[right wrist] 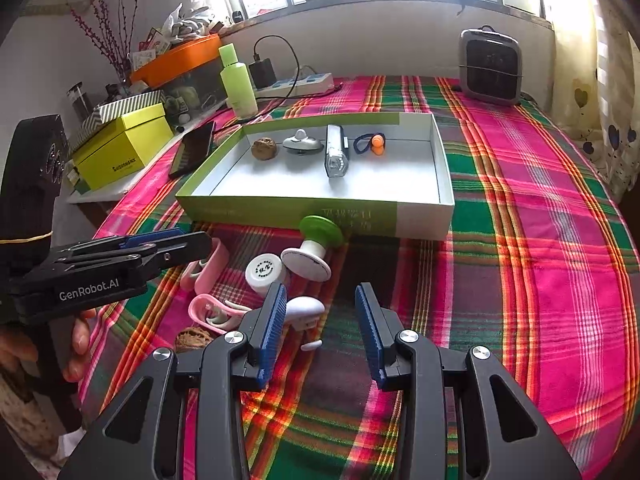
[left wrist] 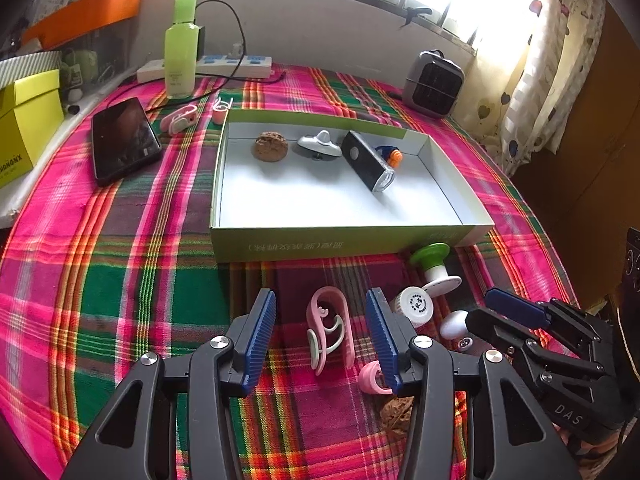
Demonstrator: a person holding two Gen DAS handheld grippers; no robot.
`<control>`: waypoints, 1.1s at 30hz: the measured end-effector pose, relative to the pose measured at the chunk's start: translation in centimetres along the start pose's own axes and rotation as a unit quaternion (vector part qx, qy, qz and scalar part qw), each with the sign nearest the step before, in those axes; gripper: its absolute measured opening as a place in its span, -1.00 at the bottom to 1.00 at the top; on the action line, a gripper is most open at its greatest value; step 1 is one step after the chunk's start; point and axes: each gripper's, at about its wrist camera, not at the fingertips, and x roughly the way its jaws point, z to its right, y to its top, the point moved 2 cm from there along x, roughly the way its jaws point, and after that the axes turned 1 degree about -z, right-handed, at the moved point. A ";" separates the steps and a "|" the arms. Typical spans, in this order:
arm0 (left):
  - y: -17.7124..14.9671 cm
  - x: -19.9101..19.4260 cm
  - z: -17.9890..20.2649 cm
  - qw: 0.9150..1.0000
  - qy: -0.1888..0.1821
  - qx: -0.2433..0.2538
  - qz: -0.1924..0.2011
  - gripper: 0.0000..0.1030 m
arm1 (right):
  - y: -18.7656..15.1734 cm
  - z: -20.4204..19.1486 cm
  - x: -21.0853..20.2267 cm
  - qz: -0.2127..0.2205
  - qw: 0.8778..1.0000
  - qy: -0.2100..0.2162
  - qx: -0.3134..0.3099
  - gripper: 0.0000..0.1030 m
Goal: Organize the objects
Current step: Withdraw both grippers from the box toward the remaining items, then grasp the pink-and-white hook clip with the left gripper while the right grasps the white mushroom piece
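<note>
Left gripper (left wrist: pixel 321 336) spread around pink clip (left wrist: pixel 330 330) for boxing in tray (left wrist: pixel 340 240); right gripper (right wrist: pixel 320 330) apart, empty, beside.

A plaid cloth (left wrist: pixel 120 264) carries a shallow box (left wrist: pixel 340 240), phone (left wrist: pixel 122 140), green bottle (left wrist: pixel 181 48), heater (left wrist: pixel 434 82) — plus pink clips (left wrist: pixel 330 330) and small caps (left wrist: pixel 414 306).

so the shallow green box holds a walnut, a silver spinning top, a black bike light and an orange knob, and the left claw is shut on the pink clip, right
Not quite: the left claw is open, straddling the pink plastic clip without gripping it, as the left wrist view shows. The shallow green cardboard box contents are as you listed.
</note>
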 end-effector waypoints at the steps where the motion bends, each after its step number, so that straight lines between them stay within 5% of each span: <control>1: -0.1 0.2 0.0 1.000 -0.002 -0.001 -0.002 -0.11 | -0.1 -0.1 0.1 -0.002 1.000 -0.001 -0.002 -0.27; 33: -0.8 1.5 0.8 0.999 0.023 0.035 -0.013 -0.13 | -0.8 -1.1 1.8 -0.026 0.998 -0.041 -0.045 -0.17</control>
